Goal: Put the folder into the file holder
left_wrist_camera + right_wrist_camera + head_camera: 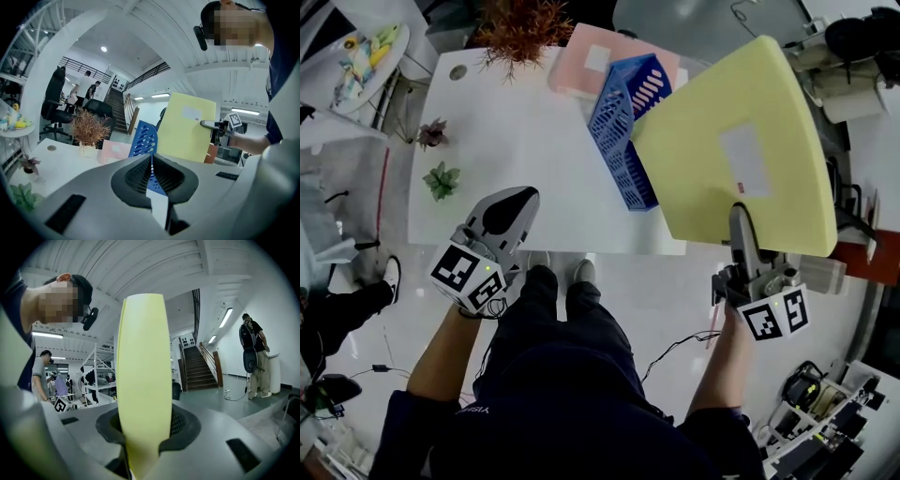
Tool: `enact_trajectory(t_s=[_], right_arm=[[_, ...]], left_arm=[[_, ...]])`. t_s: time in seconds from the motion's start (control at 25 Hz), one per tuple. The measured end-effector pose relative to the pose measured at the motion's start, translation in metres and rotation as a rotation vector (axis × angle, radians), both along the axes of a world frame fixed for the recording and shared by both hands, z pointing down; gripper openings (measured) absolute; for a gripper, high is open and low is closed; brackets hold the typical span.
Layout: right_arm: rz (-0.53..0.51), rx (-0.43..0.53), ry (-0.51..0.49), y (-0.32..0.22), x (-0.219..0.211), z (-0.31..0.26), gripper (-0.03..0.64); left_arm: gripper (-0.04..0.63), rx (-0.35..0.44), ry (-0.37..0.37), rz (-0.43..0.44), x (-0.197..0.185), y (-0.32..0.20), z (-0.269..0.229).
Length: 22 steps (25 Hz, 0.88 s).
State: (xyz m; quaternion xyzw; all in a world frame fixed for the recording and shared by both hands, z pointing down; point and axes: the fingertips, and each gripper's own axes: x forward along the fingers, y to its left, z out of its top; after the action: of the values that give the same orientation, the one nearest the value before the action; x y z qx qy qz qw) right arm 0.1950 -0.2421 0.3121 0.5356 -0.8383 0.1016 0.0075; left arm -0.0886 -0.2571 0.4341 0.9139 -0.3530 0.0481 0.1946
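two grippers work here. the right gripper (740,223) is clamped on the near edge of the one yellow folder (741,141), holding it in the air just right of the one blue file holder (623,131), which stands on the white table (516,159). the left gripper (513,204) hangs over the table's near edge, its jaws pressed together and empty. one pink folder (581,61) lies behind the holder, and two small plants (442,180) sit at the left.

A dried plant (520,28) and green succulent (441,180) stand on the table (525,159).
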Motion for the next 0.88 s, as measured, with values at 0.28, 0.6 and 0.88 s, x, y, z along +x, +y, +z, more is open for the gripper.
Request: enact_trajectory(t_s=[0.28, 0.6, 0.88], right_arm=[[-0.014, 0.018, 0.044, -0.013, -0.014, 0.003, 0.138], [-0.012, 0.034, 0.044, -0.032, -0.025, 0.009, 0.138], [-0.009, 0.048, 0.061, -0.044, -0.030, 0.021, 0.138]], left_arm=[[0.035, -0.017, -0.007, -0.013, -0.008, 0.002, 0.007], [0.035, -0.031, -0.018, -0.032, -0.018, 0.000, 0.011], [0.035, -0.038, -0.042, -0.040, -0.025, -0.003, 0.017]])
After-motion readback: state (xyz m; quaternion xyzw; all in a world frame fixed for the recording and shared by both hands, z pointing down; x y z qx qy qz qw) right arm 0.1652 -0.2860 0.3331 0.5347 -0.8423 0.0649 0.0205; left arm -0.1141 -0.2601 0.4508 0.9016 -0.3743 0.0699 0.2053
